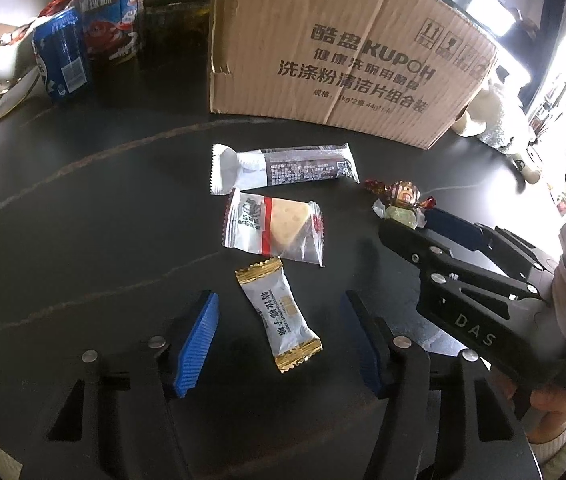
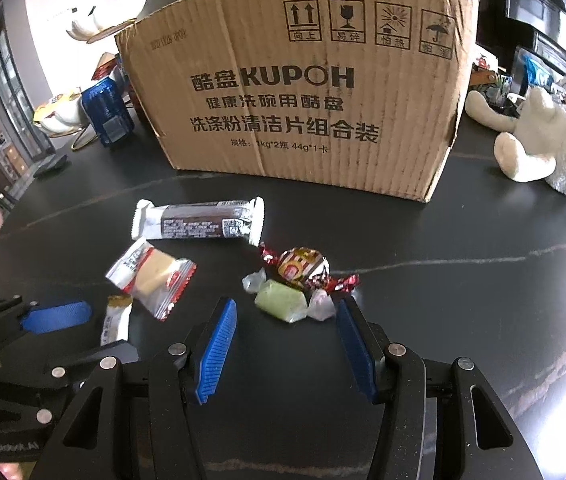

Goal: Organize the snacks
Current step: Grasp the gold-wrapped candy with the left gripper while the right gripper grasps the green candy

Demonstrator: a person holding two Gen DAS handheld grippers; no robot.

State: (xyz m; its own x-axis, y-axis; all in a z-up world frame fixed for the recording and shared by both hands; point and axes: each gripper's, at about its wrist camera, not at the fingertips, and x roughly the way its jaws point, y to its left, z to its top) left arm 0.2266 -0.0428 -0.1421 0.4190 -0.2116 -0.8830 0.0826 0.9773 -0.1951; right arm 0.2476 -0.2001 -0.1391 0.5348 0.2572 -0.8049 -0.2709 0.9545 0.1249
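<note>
**Two tools lowered over loose snacks in front of a cardboard box**

Five wrapped snacks lie scattered on a dark tabletop [image 1: 83, 220], all just in front of a large open-topped cardboard box [image 2: 303, 92] that stands upright behind them. The box is probably where the snacks are meant to go, which would explain why they sit so close to its front wall.

The left tool [image 1: 279, 316] points steeply down, its blue pads apart on either side of a small white candy with gold ends [image 1: 277, 314]. The candy lies flat between the pads, touched by neither. This looks like the set-up for a pinch across the candy's narrow width.

The right tool [image 2: 287, 320] is also apart, and empty. A green candy in clear wrap [image 2: 283, 304] lies just ahead of its tips, touching a round red-and-gold foil candy [image 2: 303, 268] behind it. Because the two touch, closing on one could nudge the other.

Further back lie a triangular cheese-coloured snack in a clear packet [image 1: 275, 228] and a long bar in a white and dark wrapper [image 1: 287, 166], nearest the box. Neither is being reached for.

Blue and red snack packs [image 1: 83, 40] stand at the far left, and a white plush toy [image 2: 543, 140] rests to the box's right.
</note>
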